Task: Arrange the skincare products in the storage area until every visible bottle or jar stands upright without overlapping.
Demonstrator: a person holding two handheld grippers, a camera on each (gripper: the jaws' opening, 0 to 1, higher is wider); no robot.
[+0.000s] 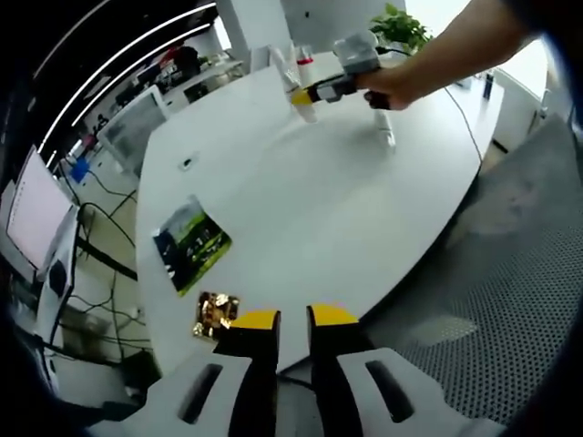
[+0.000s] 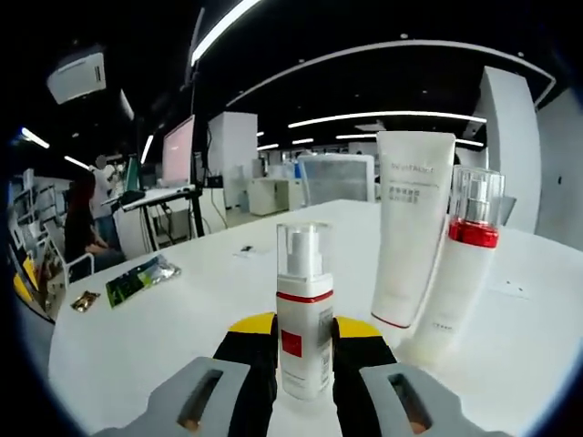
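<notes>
Pump bottle (image 2: pixel 304 314) stands upright, clamped between the right gripper (image 2: pixel 304 341) jaws, with tube (image 2: pixel 413 228) and red-collared bottle (image 2: pixel 460 273) just ahead to its right, while the left gripper (image 1: pixel 292 320) idles nearly closed, far off.

**Grey tongs with black jaws and yellow tips**

The left tongs (image 1: pixel 293 319) have two pale grey plastic bodies, each with a dark oblong slot, carrying black jaws capped in yellow. The right tongs (image 2: pixel 304 330) are built alike: grey housings, dark slots, black jaws, yellow tips. In the left gripper view the right tongs (image 1: pixel 305 94) show a grey block with a yellow end, gripped by the person's bare hand (image 1: pixel 387 86), the forearm unsleeved.
</notes>
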